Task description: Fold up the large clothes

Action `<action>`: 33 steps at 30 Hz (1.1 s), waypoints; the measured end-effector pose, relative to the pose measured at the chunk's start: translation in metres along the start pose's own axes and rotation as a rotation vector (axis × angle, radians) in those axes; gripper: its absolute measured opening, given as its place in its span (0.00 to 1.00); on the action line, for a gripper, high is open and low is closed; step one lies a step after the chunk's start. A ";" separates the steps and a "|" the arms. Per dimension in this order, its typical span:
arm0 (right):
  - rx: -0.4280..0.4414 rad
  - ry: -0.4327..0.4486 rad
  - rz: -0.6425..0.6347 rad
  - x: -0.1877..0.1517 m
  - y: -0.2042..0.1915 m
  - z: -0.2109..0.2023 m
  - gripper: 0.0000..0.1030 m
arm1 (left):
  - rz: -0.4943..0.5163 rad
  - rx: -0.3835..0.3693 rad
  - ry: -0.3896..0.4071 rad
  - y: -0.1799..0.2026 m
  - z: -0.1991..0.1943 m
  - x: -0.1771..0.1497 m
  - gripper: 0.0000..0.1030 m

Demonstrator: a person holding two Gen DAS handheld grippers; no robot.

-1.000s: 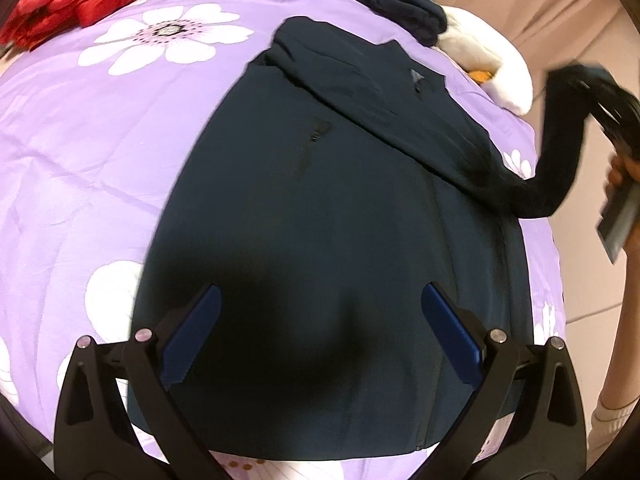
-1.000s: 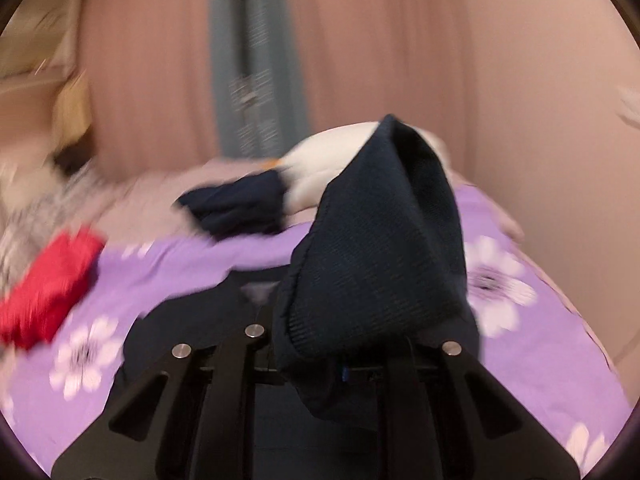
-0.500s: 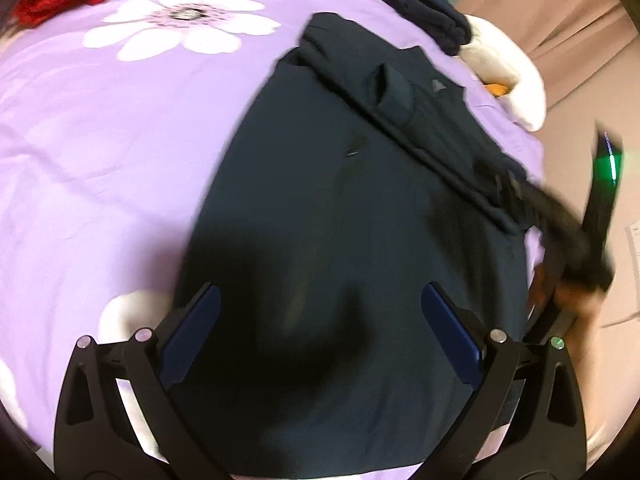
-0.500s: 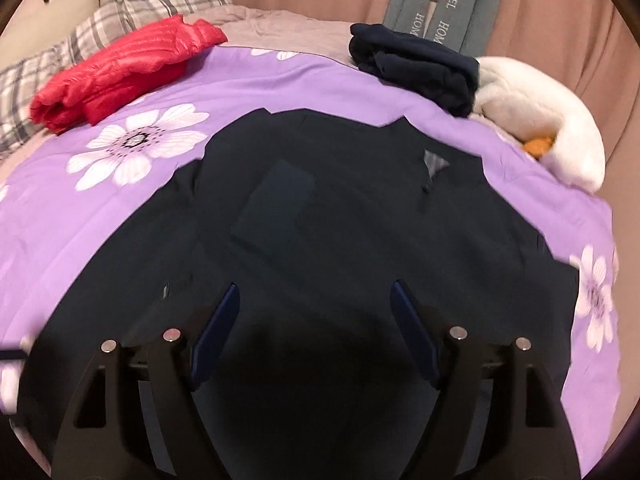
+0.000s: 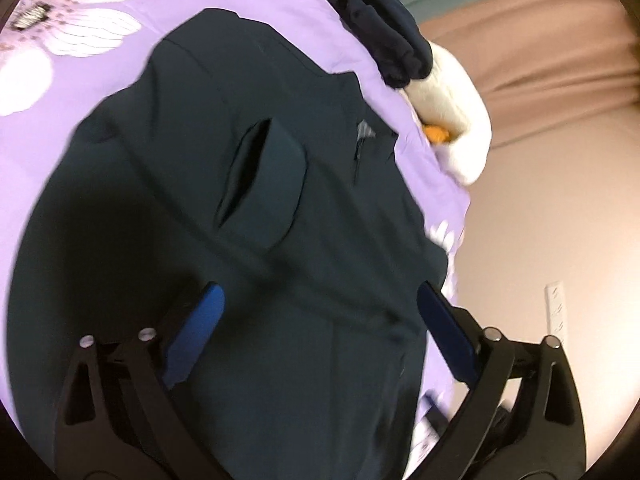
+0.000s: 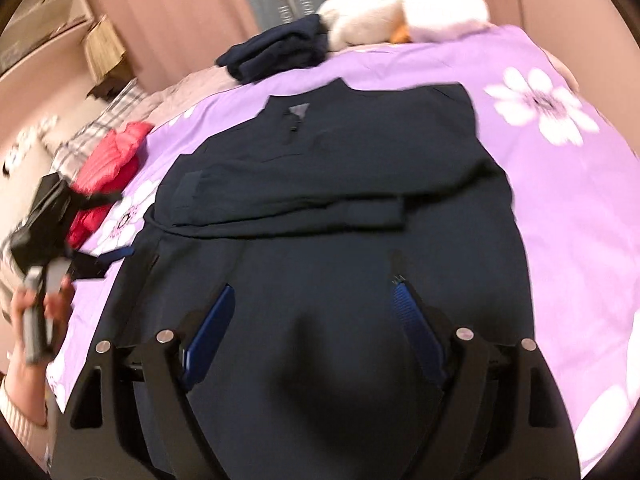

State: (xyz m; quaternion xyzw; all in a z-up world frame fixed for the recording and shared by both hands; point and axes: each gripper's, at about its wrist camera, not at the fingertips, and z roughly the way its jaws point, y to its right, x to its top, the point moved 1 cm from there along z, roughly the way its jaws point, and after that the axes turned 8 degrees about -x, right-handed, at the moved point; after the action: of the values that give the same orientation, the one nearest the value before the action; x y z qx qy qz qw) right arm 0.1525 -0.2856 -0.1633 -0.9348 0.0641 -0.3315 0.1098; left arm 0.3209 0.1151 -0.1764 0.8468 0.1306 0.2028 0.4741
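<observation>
Navy zip-front jacket (image 6: 340, 208): lying flat on purple floral bedspread (image 6: 560, 184), both sleeves (image 6: 288, 200) laid across chest, probably to square it for a bottom-up fold. Left gripper (image 5: 320, 328), right gripper (image 6: 316, 316): jaws apart, empty, hovering above hem.
</observation>
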 end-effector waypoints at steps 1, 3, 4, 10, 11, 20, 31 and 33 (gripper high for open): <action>0.001 -0.006 0.014 -0.001 0.003 0.003 0.80 | -0.007 -0.008 0.002 0.000 0.004 0.004 0.92; 0.005 -0.020 0.048 -0.006 0.013 0.006 0.80 | -0.020 0.011 0.013 -0.001 0.016 0.014 0.88; 0.005 -0.026 0.059 -0.008 0.016 0.009 0.80 | -0.029 0.018 0.013 -0.003 0.020 0.016 0.86; 0.038 -0.042 0.085 -0.010 0.024 0.016 0.80 | -0.064 0.070 -0.013 -0.018 0.042 0.020 0.82; 0.046 -0.043 0.092 -0.010 0.024 0.017 0.80 | -0.071 0.071 -0.013 -0.021 0.044 0.021 0.82; 0.060 -0.044 0.126 -0.013 0.029 0.016 0.80 | -0.157 0.060 0.014 -0.027 0.045 0.010 0.82; 0.049 -0.055 0.148 -0.017 0.039 0.017 0.80 | -0.187 0.011 0.047 -0.032 0.048 0.019 0.81; 0.042 -0.062 0.150 -0.019 0.041 0.018 0.80 | -0.190 0.026 0.058 -0.032 0.051 0.021 0.76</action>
State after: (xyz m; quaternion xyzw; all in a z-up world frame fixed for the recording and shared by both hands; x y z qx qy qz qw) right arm 0.1475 -0.3186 -0.1983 -0.9347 0.1235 -0.2947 0.1558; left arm 0.3623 0.1024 -0.2234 0.8304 0.2266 0.1799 0.4762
